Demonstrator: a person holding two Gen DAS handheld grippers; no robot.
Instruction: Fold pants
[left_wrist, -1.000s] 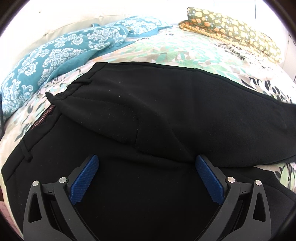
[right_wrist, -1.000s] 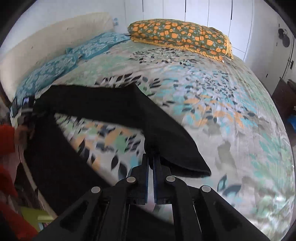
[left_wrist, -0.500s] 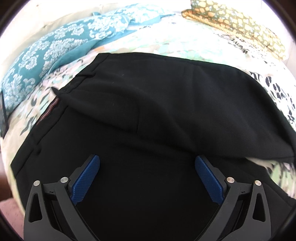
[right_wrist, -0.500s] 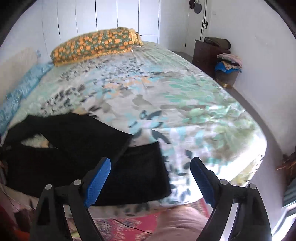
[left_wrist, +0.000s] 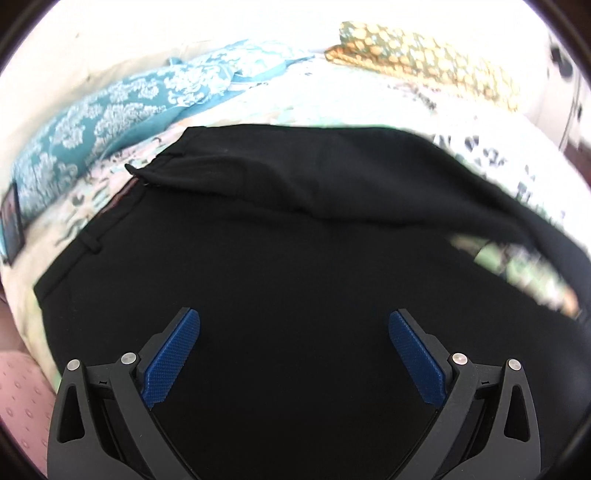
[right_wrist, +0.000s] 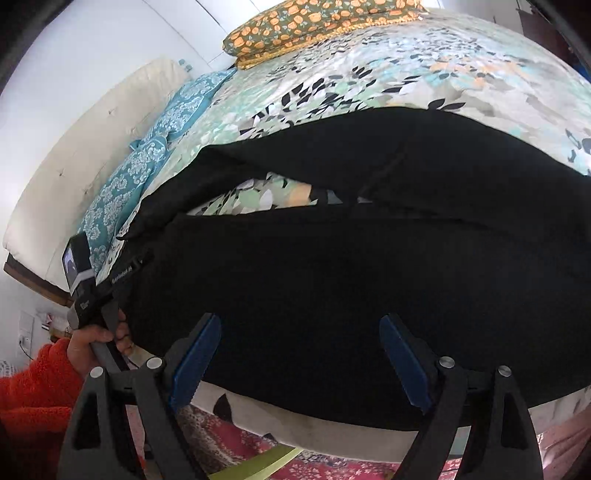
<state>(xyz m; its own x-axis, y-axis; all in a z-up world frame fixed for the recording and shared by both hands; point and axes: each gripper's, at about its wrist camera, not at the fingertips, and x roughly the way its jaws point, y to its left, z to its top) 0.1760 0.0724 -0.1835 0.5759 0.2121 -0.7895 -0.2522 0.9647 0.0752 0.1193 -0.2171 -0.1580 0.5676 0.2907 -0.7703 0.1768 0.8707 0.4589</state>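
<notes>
Black pants (left_wrist: 295, 240) lie on the floral bedspread (right_wrist: 406, 62), one leg laid over the other, a sliver of bedspread showing between the legs. In the left wrist view the waistband (left_wrist: 110, 206) is at the left. My left gripper (left_wrist: 294, 325) is open and empty just above the upper part of the pants. My right gripper (right_wrist: 299, 328) is open and empty over the near leg (right_wrist: 332, 288) by the bed's front edge. The left gripper's handle (right_wrist: 92, 291), held by a hand in an orange sleeve, shows at the left of the right wrist view.
A teal patterned pillow (left_wrist: 110, 110) and an orange-flowered pillow (right_wrist: 314, 22) lie at the head of the bed. A cream headboard (right_wrist: 74, 155) stands behind. A red patterned rug (right_wrist: 229, 443) lies below the bed's front edge.
My right gripper let go of the pant leg, opened and swung back over the pants. The far leg now lies across the near one. My left gripper stayed open and drew back slightly.
</notes>
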